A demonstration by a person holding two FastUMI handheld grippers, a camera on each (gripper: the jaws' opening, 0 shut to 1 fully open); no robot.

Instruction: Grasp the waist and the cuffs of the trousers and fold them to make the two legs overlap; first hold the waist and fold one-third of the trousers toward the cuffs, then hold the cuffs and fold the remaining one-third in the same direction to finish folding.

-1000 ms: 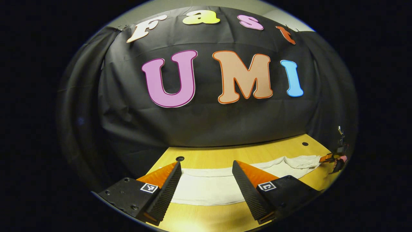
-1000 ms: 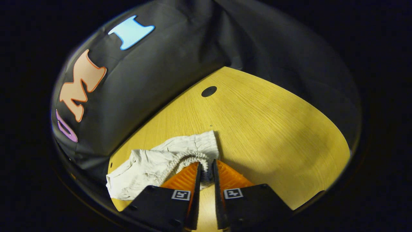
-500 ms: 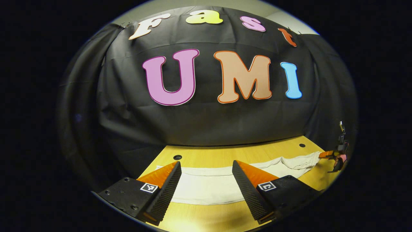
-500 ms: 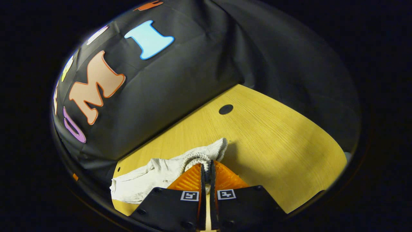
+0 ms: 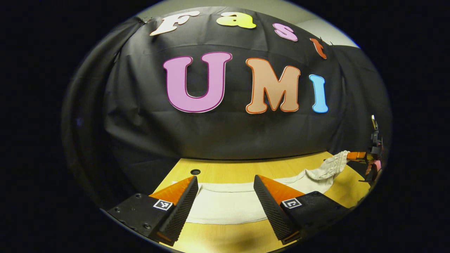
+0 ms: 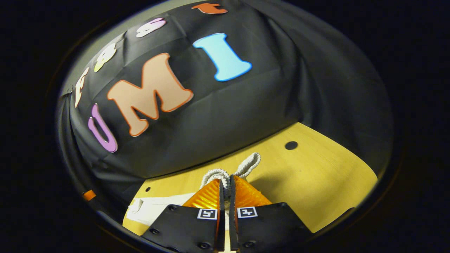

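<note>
Lifted now, waistband (image 6: 225, 172) clamped by right hand-held gripper (image 6: 225, 184).

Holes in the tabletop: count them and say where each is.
2. One hole sits near the table's far edge by the left gripper; another lies beyond the right gripper, which clamps the trousers' waistband. Cloth may hide more.

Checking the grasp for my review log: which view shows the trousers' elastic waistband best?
The right gripper view: the ribbed waistband bunches right at the right gripper, whose fingers are shut on it. The left gripper view shows the waistband small and far off, raised above the table.
</note>
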